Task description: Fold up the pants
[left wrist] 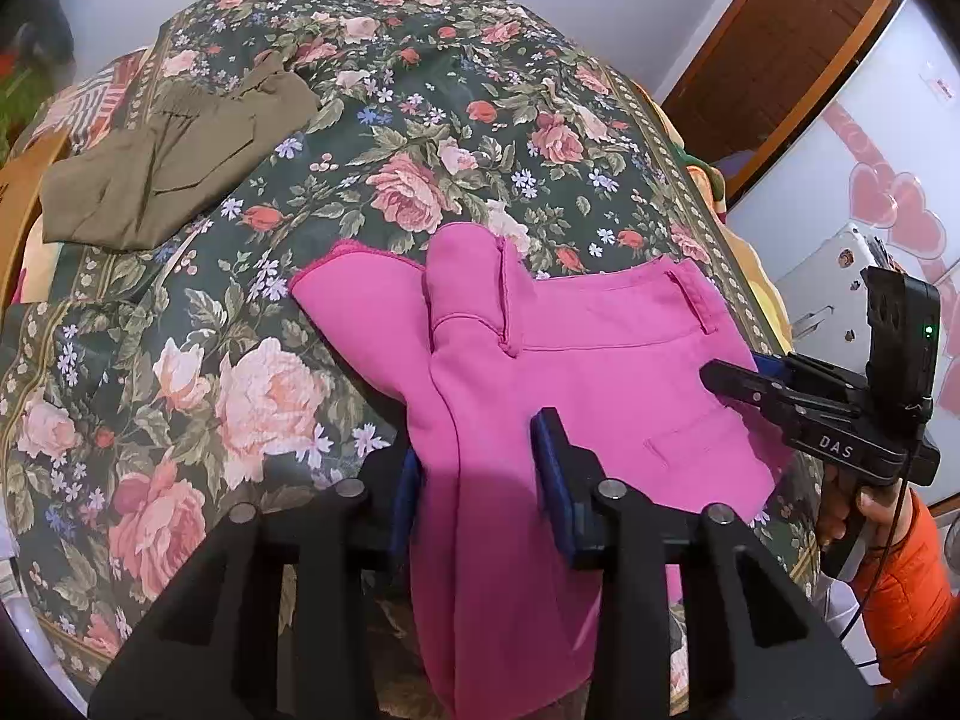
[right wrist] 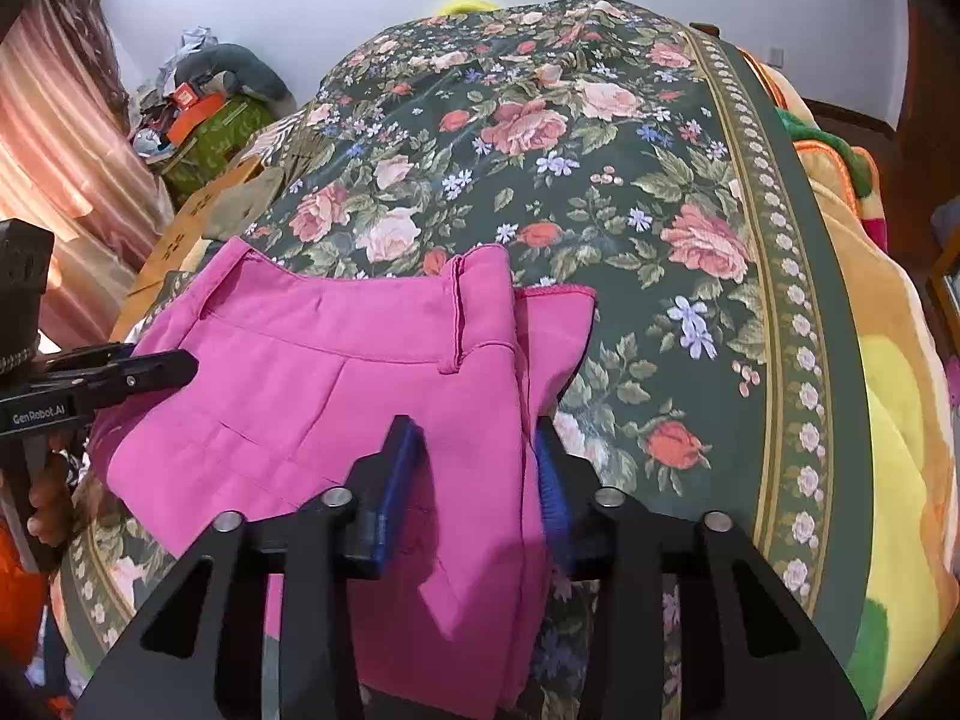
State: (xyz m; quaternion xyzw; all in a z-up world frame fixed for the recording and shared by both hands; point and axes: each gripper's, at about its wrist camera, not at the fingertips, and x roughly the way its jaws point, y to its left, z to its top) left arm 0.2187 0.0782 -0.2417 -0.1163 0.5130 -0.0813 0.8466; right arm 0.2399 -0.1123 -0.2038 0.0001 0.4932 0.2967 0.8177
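Pink pants (left wrist: 576,360) lie bunched on a flowered bedspread (left wrist: 252,360), waistband away from me. My left gripper (left wrist: 480,480) has its blue-padded jaws partly closed around a fold of the pink fabric, which runs down between them. My right gripper (right wrist: 474,480) likewise has pink pants (right wrist: 312,372) fabric between its blue pads. Each gripper shows in the other's view: the right gripper (left wrist: 720,375) at the right edge of the pants with its fingers together, the left gripper (right wrist: 180,369) at the left edge.
Olive-green pants (left wrist: 174,168) lie crumpled at the bed's far left. A white fridge with heart stickers (left wrist: 888,180) and a wooden door stand to the right. Clutter and a green box (right wrist: 210,126) sit by a curtain. A yellow-orange blanket (right wrist: 888,432) covers the bed's right edge.
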